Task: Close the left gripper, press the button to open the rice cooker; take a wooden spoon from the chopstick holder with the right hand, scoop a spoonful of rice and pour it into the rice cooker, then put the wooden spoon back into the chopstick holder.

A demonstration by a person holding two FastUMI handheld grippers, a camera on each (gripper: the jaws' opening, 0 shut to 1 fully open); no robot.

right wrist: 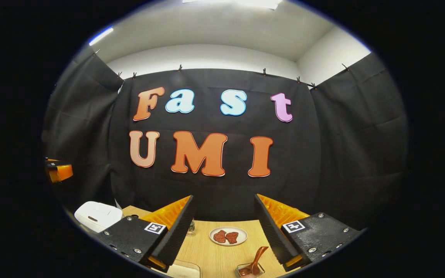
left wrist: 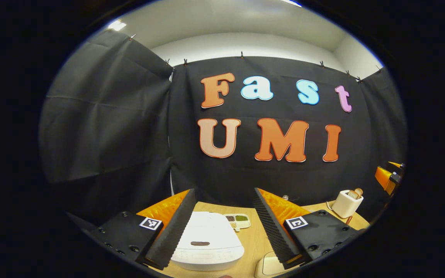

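On the left of the table sits the cooker point(left wrist: 207, 241), lid down, framed between my left gripper's point(left wrist: 224, 227) fingers, whose jaws stand wide with nothing in them. The dark oval on the lid's front is, I judge, the release button point(left wrist: 200, 243) — I have yet to close the jaws before I press it. The shell looks like hard, smooth plastic; a closed tip could skid off, so I would come down square on the oval. Behind the cooker lies a small divided dish point(left wrist: 237, 221) of grains. Farther right stands the holder point(left wrist: 346, 204), a pale squarish pot with a wooden tip or two poking out — the spoon itself I cannot pick out. I expect it to be light, stiff and a little slick, best pinched on the upper handle.

In the right gripper view, the right gripper point(right wrist: 224, 227) is also spread wide and empty above the table. Beyond it lies a plate point(right wrist: 228, 236) of reddish pieces, and nearer, a brown scoop point(right wrist: 256, 259) leans in a clear container.
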